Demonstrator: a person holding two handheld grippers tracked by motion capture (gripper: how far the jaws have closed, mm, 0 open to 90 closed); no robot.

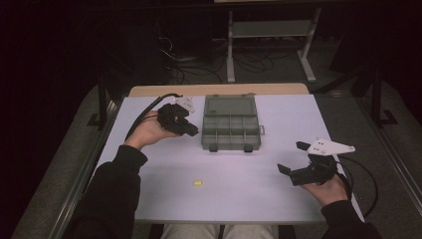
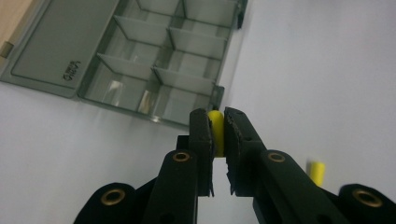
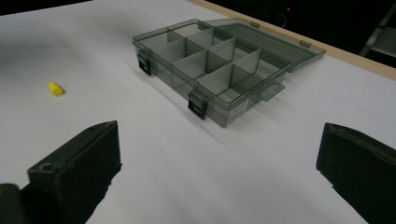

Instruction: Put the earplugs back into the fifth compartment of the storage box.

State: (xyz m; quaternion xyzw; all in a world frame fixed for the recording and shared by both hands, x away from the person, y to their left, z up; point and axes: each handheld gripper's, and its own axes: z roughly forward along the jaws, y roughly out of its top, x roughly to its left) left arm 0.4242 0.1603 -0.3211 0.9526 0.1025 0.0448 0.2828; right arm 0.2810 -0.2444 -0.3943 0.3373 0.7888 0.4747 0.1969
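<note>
A: Status?
B: My left gripper (image 2: 215,135) is clamped on a yellow plug (image 2: 215,131); carry step. Just ahead of the jaws sits the open compartment box (image 2: 159,65).
A: Next?
B: Centre over one cell, then release. Right gripper (image 3: 219,172) idles spread wide; a second plug (image 3: 55,88) lies far to its left.

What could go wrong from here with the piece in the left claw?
The left claw pinches the small yellow piece by its tips alone, so it might slip or pop out before reaching the compartment box. The compartments are narrow, so a release from above the dividers could bounce it into the wrong cell or onto the table. The second yellow piece lies loose and might get knocked.
</note>
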